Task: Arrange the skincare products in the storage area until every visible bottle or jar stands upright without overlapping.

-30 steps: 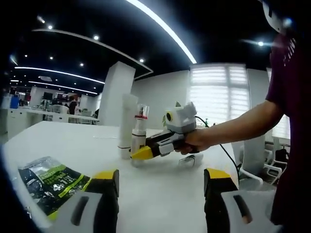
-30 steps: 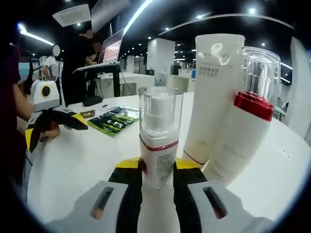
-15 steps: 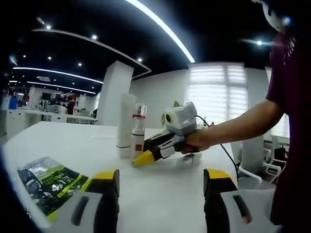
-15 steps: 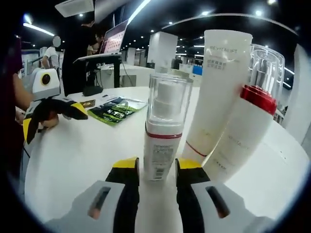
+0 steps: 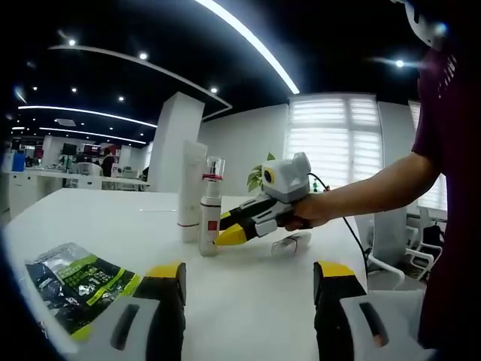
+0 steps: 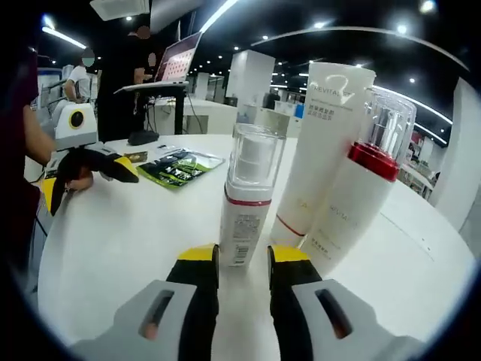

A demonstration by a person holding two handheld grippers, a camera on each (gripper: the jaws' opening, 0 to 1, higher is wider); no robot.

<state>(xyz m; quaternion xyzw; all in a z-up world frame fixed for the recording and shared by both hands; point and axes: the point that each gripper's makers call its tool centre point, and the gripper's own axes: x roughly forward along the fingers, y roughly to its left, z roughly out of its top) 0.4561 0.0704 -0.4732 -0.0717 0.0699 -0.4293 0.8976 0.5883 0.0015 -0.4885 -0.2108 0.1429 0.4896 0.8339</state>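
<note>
A small white pump bottle (image 6: 246,201) with a clear cap stands upright on the white table (image 6: 128,241). It is just beyond the tips of my right gripper (image 6: 243,256), which is open about a bottle's width. Behind it stand a tall white tube (image 6: 322,143) and a white bottle with a red collar (image 6: 359,203), close together. In the left gripper view the same three are the small bottle (image 5: 208,226), the tube (image 5: 191,192) and the red-collared bottle (image 5: 214,174), with the right gripper (image 5: 230,235) beside them. My left gripper (image 5: 248,284) is open and holds nothing.
A green and black sachet (image 5: 74,282) lies near the left gripper (image 6: 89,188). A small clear item (image 5: 291,242) lies flat on the table behind the right gripper. A person's arm (image 5: 376,195) reaches in from the right. Desks and people stand far behind.
My right gripper has let go of the small pump bottle and drawn back; the bottle now stands free by the tube. The left gripper has stayed put.
</note>
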